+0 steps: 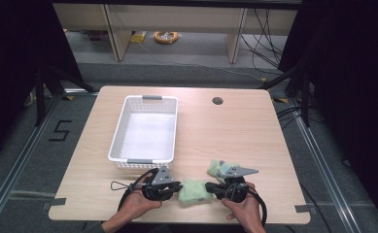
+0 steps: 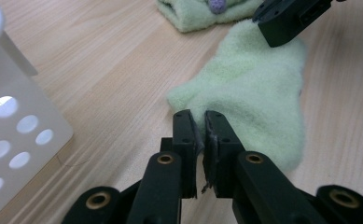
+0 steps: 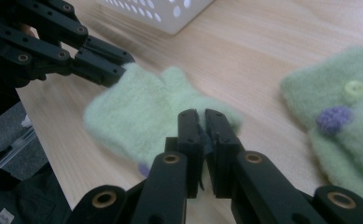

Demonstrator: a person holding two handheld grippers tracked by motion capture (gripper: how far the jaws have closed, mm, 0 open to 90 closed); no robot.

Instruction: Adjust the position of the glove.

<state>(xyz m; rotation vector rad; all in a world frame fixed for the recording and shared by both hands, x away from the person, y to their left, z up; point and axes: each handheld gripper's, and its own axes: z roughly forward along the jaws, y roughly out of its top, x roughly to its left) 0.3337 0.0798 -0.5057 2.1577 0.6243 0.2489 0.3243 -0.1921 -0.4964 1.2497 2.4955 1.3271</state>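
two grippers [image 1: 176, 190] [image 1: 211, 188] clamped on one green mitten [image 1: 192, 191], white basket [image 1: 120, 127] empty, second mitten [image 1: 215, 168] beside

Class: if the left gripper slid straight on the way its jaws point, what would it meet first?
The left gripper, jaws shut on the pale green sock, would probably meet the right gripper at the sock's far end, though depth is hard to judge.

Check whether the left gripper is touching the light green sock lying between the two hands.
Touching. In the left gripper view the left gripper has its jaws shut on the edge of the green sock; the right gripper view shows its tips meeting the fabric.
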